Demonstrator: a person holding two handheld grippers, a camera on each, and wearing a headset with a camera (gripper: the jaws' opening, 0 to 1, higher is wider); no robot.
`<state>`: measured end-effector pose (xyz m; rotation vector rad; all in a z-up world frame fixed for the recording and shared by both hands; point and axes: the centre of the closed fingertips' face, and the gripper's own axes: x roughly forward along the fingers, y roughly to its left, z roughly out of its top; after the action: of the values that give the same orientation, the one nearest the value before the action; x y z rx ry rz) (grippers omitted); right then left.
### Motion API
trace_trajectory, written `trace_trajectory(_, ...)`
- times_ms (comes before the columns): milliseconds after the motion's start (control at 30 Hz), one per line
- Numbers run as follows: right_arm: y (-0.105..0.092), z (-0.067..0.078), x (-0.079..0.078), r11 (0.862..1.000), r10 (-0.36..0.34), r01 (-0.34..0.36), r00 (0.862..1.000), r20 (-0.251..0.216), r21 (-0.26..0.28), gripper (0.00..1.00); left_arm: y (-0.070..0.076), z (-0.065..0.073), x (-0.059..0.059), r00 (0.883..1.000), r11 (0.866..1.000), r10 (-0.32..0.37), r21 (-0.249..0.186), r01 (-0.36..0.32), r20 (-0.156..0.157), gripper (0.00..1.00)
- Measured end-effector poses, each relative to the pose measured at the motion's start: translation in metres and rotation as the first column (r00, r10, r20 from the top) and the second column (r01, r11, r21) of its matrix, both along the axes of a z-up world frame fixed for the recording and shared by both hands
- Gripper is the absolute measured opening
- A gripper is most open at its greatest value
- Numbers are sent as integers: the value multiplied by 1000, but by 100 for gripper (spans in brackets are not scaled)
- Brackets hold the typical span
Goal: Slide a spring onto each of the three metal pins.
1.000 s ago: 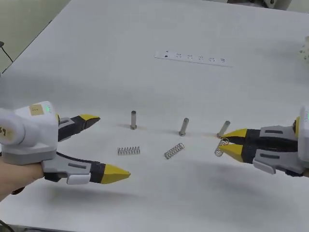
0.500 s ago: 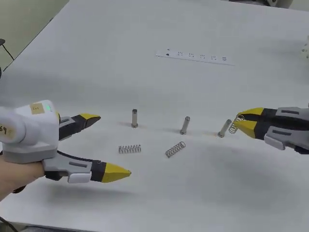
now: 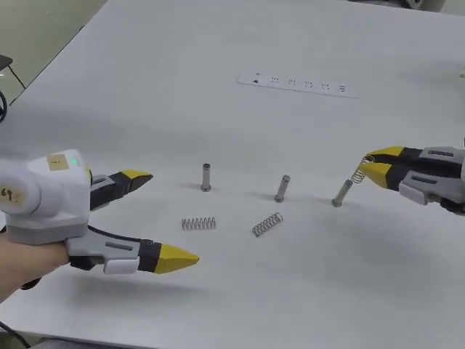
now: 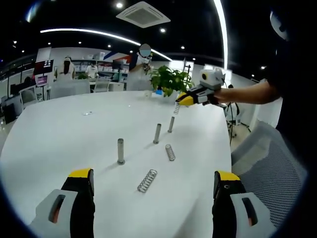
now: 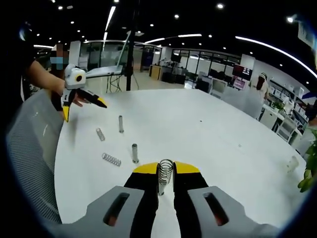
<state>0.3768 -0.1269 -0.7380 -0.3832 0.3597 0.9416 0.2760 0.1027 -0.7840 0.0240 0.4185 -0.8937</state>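
Step one: the right gripper (image 3: 372, 169) pinches a spring (image 3: 359, 174) just above the rightmost pin (image 3: 340, 193). Next, line its bore over the pin tip and lower it. The left gripper (image 3: 167, 217) hangs spread (loose springs (image 3: 197, 223) on the desk (image 3: 290, 43)).

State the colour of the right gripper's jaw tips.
Yellow, on the right gripper; clearest in the right gripper view.
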Motion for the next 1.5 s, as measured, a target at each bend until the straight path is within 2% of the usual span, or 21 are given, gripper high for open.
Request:
trace_trajectory(567, 2, -14, 4, 1000, -7, 6, 1000, -27, -17, 8, 0, 4, 1, 1000, 1000, 6, -10, -6, 4, 98)
trace_trajectory(667, 2, -14, 5, 1000, -18, 18, 999, -38, 8, 8, 0, 3, 0, 1000, 1000, 2, -14, -2, -2, 97)
trace_trajectory(1067, 2, -33, 5, 1000, -31, 31, 997, -68, -1, 8, 2, 1, -1, 1000, 1000, 7, -11, -7, -5, 96)
trace_trajectory(1500, 3, -59, 4, 998, -30, 23, 994, -106, -65, 8, 1, -1, -3, 1000, 1000, 10, -14, -10, -10, 96)
